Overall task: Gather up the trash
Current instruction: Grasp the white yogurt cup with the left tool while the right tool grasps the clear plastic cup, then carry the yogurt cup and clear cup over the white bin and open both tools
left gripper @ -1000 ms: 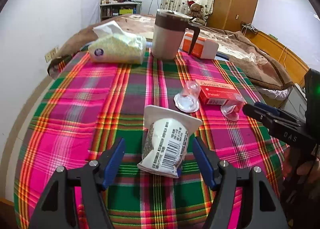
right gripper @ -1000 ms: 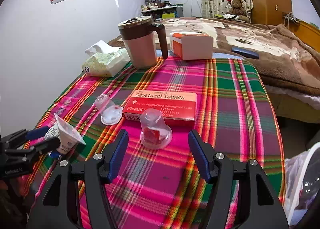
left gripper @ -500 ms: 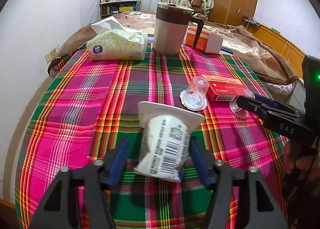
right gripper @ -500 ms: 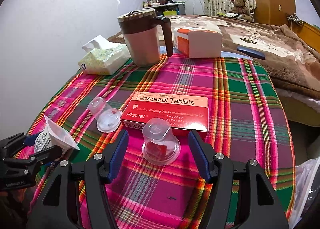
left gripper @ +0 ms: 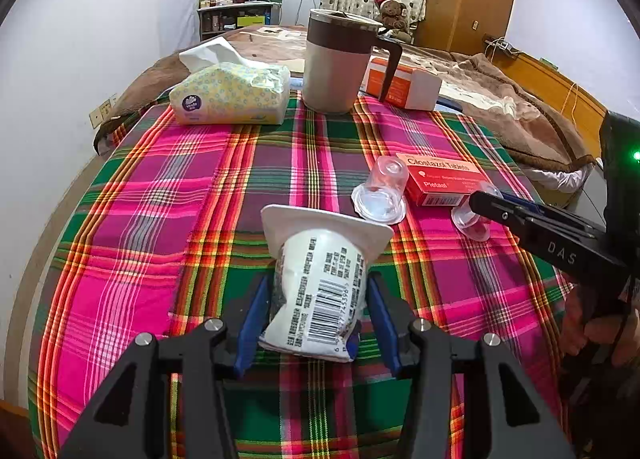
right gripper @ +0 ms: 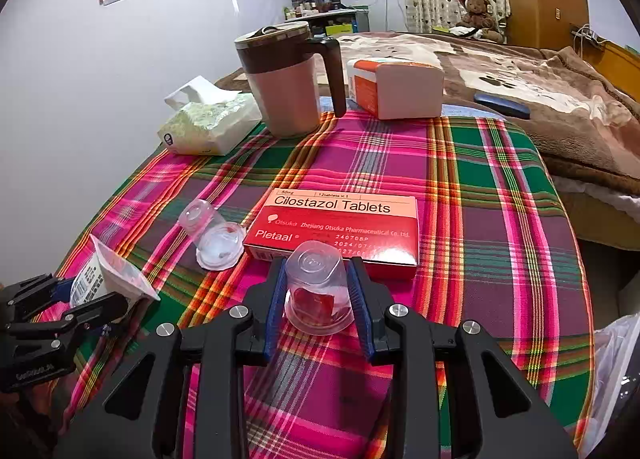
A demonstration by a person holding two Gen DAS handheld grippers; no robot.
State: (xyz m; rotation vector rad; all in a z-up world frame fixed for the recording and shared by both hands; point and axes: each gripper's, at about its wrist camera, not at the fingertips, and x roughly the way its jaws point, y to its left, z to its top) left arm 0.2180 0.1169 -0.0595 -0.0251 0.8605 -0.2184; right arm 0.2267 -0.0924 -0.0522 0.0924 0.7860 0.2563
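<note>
A white cup (left gripper: 324, 279) with a barcode lies tipped on the plaid tablecloth (left gripper: 160, 219). My left gripper (left gripper: 318, 299) is closing on it, and its blue pads press both sides. The right wrist view shows this cup (right gripper: 100, 279) and the left gripper (right gripper: 80, 295) at the far left. An upturned clear cup (right gripper: 316, 275) with red residue stands between the pads of my right gripper (right gripper: 318, 283), whose jaws are closing and touch its sides. A second clear cup (right gripper: 212, 235) lies on its side to the left.
A red tablet box (right gripper: 340, 227) lies just behind the clear cup. Farther back stand a brown-topped mug (right gripper: 288, 83), a tissue pack (right gripper: 208, 127) and an orange-and-white box (right gripper: 396, 87). A plastic bag (right gripper: 612, 359) hangs off the table's right edge. A bed lies beyond.
The left jaws have narrowed onto the white cup. The right gripper has edged forward and its wide jaws have closed in against the upturned clear cup.
</note>
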